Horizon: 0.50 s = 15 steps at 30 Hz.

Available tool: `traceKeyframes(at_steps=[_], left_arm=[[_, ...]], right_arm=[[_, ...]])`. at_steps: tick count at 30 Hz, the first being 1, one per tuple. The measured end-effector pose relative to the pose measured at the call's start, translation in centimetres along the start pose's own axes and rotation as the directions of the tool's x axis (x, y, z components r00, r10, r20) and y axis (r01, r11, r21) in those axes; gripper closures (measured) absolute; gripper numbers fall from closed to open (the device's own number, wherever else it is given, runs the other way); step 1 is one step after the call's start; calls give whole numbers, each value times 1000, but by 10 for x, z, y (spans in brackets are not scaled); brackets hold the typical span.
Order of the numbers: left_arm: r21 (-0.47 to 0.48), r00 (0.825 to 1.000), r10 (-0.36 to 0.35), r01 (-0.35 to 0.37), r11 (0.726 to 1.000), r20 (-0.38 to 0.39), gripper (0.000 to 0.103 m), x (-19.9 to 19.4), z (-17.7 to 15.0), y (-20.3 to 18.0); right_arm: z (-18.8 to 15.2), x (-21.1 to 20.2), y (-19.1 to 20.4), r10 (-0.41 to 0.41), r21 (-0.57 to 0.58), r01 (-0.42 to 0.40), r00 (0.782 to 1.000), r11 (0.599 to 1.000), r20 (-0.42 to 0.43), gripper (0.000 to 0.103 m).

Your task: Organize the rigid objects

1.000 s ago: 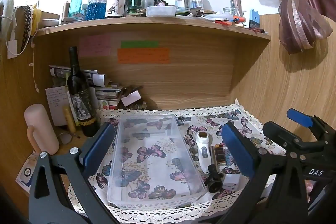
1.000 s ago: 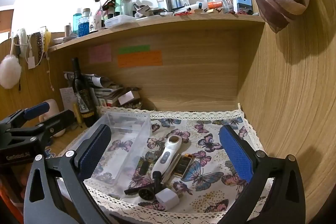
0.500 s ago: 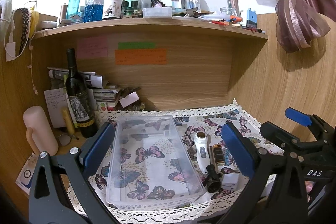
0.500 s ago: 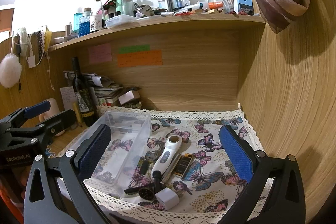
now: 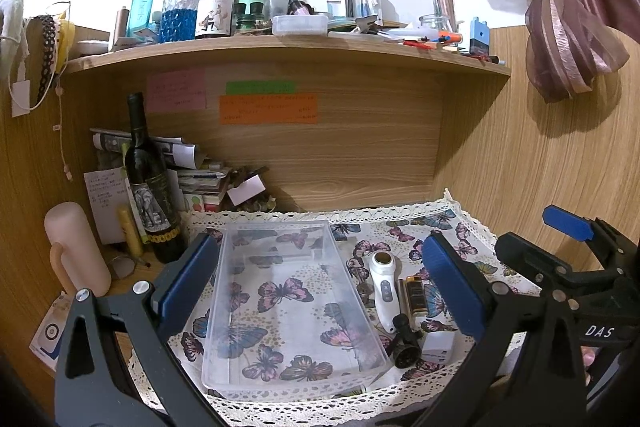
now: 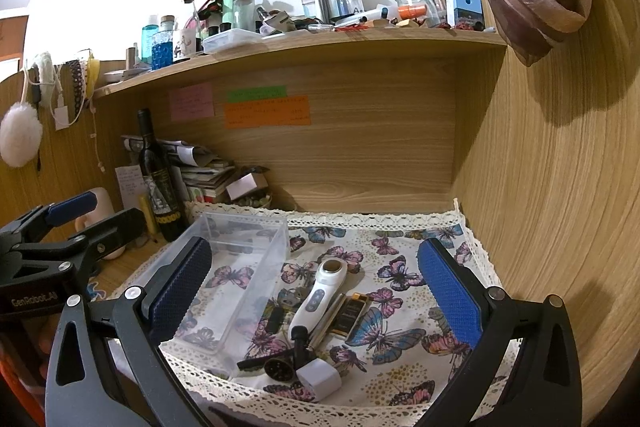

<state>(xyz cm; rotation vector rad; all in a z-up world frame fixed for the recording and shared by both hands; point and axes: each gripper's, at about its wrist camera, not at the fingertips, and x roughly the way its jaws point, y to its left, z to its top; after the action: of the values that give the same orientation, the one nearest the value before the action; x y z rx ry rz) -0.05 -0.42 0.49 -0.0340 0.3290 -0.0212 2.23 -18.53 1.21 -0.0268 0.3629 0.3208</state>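
**Clear plastic bin sits bare beside a small heap of gadgets**

Wood-grain panels wall in the worktop (image 5: 120, 337), most of it covered by a butterfly-print cloth (image 6: 400, 251) with a lace edge. At the far left stand a pale pink cylinder with a handle (image 5: 76, 247) and a dark wine bottle (image 5: 150, 187), with a stack of papers and books (image 5: 200, 179) behind it.

On the left half of the cloth lies the clear plastic bin (image 5: 224, 307), long side running away from the cameras. Nothing lies in it; only the butterfly print shows through its floor. The left tongs (image 5: 316, 287) hang over it, jaws wide apart and holding nothing, the bin between them.

Just beside the bin's right wall lies the heap: a white handheld device (image 6: 318, 297) with a round brass-coloured head, a slim silver rod (image 6: 328, 319) against it, a black-and-gold lighter-like case (image 6: 352, 313), a short black rod with a round dial-like head (image 6: 282, 367), and a white charger cube (image 6: 318, 379) nearest the front edge. The right tongs (image 6: 316, 287) hover above this heap, jaws also spread wide and bare.

Overhead, a shelf (image 5: 280, 45) carries bottles, a small lidded box (image 5: 300, 25) and pens.
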Motion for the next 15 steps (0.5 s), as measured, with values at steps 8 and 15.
traceKeyframes(at_steps=[8,15], left_arm=[[1,1000,-1,1,1000,4,0,1,0,-2],[2,1000,0,0,1000,4,0,0,-1,-3]], right_arm=[[-1,0,2,1,-5,-1,1000,1000,-1,0],[0,1,2,1,-5,-1,1000,1000,-2,0]])
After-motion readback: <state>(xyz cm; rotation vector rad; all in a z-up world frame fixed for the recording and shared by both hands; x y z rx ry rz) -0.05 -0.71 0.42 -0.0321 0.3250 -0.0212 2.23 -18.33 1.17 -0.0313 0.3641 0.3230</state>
